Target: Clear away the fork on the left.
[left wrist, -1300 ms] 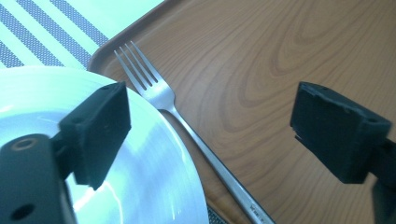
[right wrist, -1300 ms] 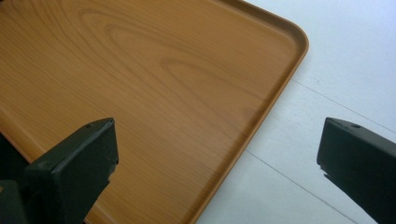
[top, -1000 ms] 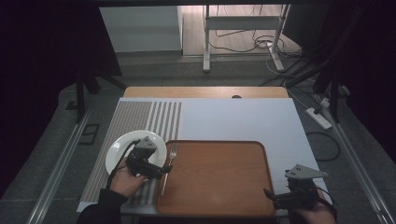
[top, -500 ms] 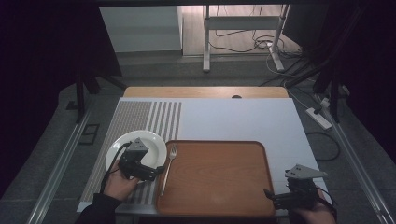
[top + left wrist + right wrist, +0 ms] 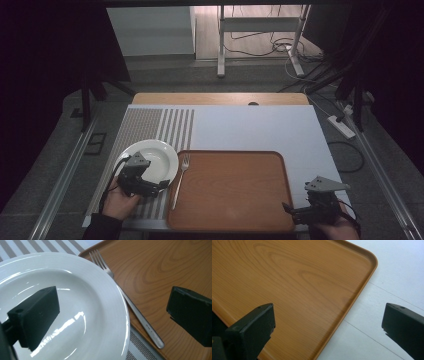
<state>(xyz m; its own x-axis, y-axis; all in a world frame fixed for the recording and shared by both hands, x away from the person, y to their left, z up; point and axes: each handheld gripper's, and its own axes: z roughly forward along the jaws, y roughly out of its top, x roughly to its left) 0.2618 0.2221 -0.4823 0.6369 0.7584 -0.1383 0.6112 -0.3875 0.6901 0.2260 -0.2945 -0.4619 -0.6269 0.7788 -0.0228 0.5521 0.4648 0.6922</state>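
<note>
One white plate (image 5: 150,161), one fork (image 5: 181,179) and one wooden tray (image 5: 231,190) sit along the desk's (image 5: 260,127) front edge, the fork lying on the tray's left rim just beside the plate. The left gripper (image 5: 159,185) hovers over the plate's near rim with jaws spread; the right gripper (image 5: 287,207), jaws also spread, hangs at the tray's front right corner.

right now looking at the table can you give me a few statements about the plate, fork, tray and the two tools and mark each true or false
1. The white plate sits on the wooden tray. False: it sits on the striped mat, left of the tray.
2. The fork lies along the tray's left edge, tines pointing away from the person. True.
3. The left tool is open, one jaw over the plate. True.
4. The right tool is shut on the tray's rim. False: it is open, holding nothing.
5. The tray carries a cup. False: its surface is bare apart from the fork.
</note>
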